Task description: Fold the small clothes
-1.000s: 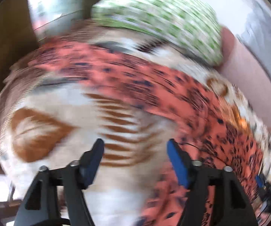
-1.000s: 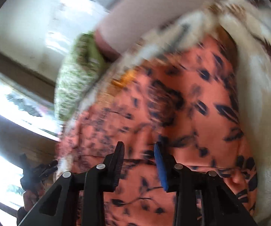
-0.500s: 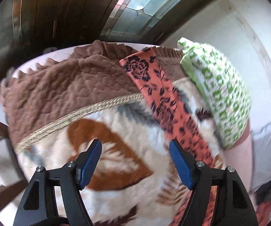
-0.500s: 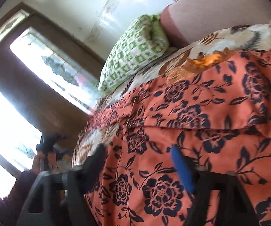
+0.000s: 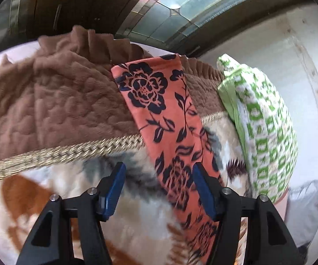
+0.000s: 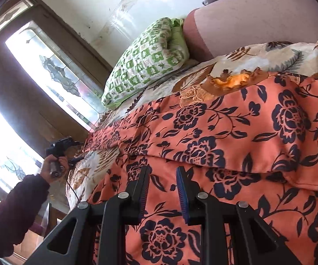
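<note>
The orange floral garment (image 6: 236, 137) is lying stretched across the bed's leaf-print blanket (image 5: 48, 198). Left tool (image 5: 159, 190) is closing, still spread, nothing pinched. Right tool (image 6: 162, 193) is narrowing over the cloth, unpinched.

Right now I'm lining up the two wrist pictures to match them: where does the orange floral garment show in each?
Left wrist: the orange floral garment runs as a narrow strip from upper centre down to lower right, over the brown blanket.
Right wrist: the garment fills the centre and right foreground.
Shared landmark: the green-and-white pillow, beside the garment in both.
</note>
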`<state>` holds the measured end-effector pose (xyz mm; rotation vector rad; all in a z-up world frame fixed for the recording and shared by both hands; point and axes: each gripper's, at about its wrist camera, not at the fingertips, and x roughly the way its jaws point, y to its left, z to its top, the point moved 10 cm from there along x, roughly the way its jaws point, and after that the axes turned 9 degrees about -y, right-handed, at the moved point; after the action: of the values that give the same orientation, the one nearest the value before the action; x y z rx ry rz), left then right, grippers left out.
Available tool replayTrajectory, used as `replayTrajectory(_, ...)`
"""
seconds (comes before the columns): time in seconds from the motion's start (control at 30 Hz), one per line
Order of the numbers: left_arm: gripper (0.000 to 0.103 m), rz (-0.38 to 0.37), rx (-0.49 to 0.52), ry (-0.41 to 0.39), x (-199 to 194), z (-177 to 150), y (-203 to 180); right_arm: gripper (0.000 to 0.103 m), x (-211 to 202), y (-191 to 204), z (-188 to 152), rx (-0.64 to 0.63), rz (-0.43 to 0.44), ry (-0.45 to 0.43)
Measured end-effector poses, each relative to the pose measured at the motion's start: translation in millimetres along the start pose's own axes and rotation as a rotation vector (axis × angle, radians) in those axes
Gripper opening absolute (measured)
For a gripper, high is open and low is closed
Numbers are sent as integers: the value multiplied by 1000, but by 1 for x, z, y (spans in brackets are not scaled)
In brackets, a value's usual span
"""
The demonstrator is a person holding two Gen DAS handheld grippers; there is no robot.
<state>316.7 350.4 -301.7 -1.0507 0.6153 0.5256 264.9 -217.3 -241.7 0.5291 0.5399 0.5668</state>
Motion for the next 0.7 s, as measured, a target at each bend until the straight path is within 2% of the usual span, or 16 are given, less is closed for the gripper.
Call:
replayTrajectory(0.23, 60, -52, 9, -77, 29, 27, -15, 27, 8, -10, -2, -2, -18, 25)
replayTrajectory(0.33, 37, -67, 18, -69, 44, 34, -15, 27, 10, -15, -1, -1, -30, 23)
replayTrajectory(0.4, 16, -62, 23, -79, 50, 35, -10, 27, 11, -20, 0, 5, -39, 20)
replayTrajectory(0.53, 7, -71, 58, -128, 52, 37, -7, 27, 13, -25, 1, 10, -54, 18)
replayTrajectory(0.63, 5, -52, 136, -150, 46, 36, -20, 27, 14, -26, 1, 6, -64, 17)
replayTrajectory(0.7, 4, -84, 200, -177, 32, 35, -41, 27, 12, -26, 4, 6, -63, 4)
